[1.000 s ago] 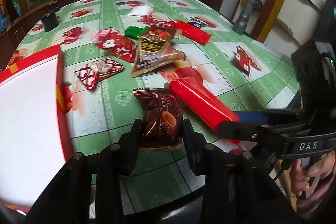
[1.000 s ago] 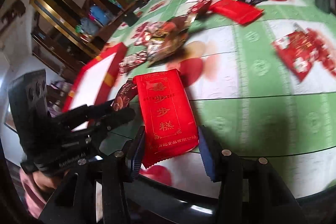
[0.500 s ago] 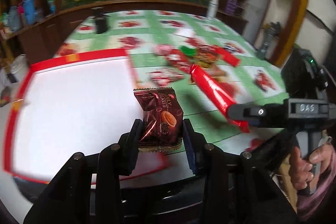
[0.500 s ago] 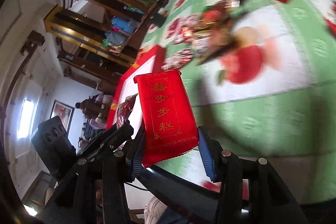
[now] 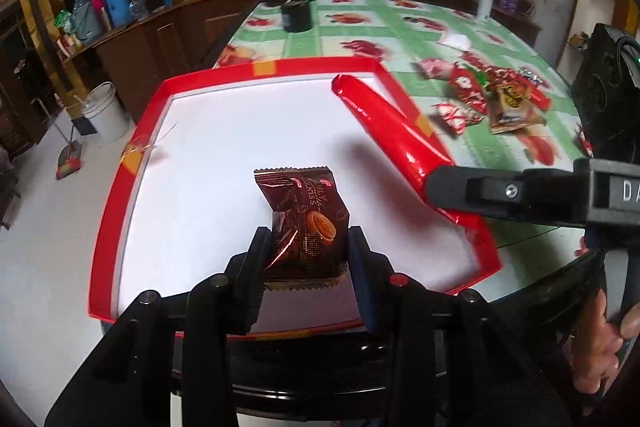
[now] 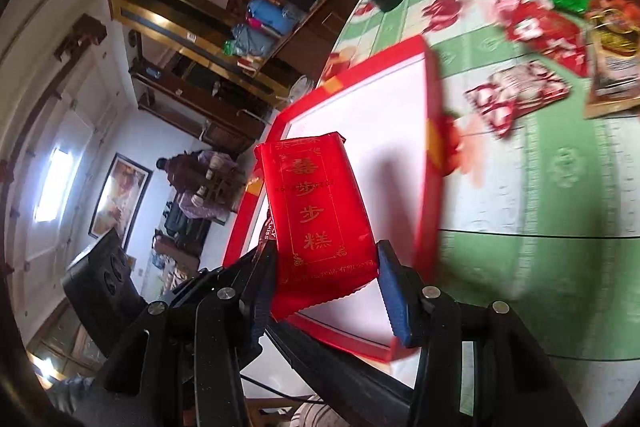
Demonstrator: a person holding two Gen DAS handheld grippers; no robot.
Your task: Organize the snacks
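A dark brown cookie packet (image 5: 306, 223) is clamped in my left gripper (image 5: 308, 255), hanging over the white floor of a red-rimmed tray (image 5: 200, 83). My right gripper (image 6: 326, 283) is shut on a long red cake packet with gold characters (image 6: 316, 219), also held above the tray (image 6: 434, 195). In the left wrist view that red packet (image 5: 388, 131) slants over the tray's right rim, with the right gripper's black arm (image 5: 520, 195) behind it. Loose snack packets (image 5: 480, 99) lie on the green flowered tablecloth to the right.
A black cup (image 5: 296, 15) and a white bottle (image 5: 485, 1) stand at the table's far side. The tray overhangs the table's near left edge; a white bucket (image 5: 102, 111) stands on the floor below. More loose packets (image 6: 520, 95) lie right of the tray. A person's hand (image 5: 604, 343) grips the right tool.
Both grippers swung left from the snack pile to above the tray, each carrying its packet. The tray now fills both views.
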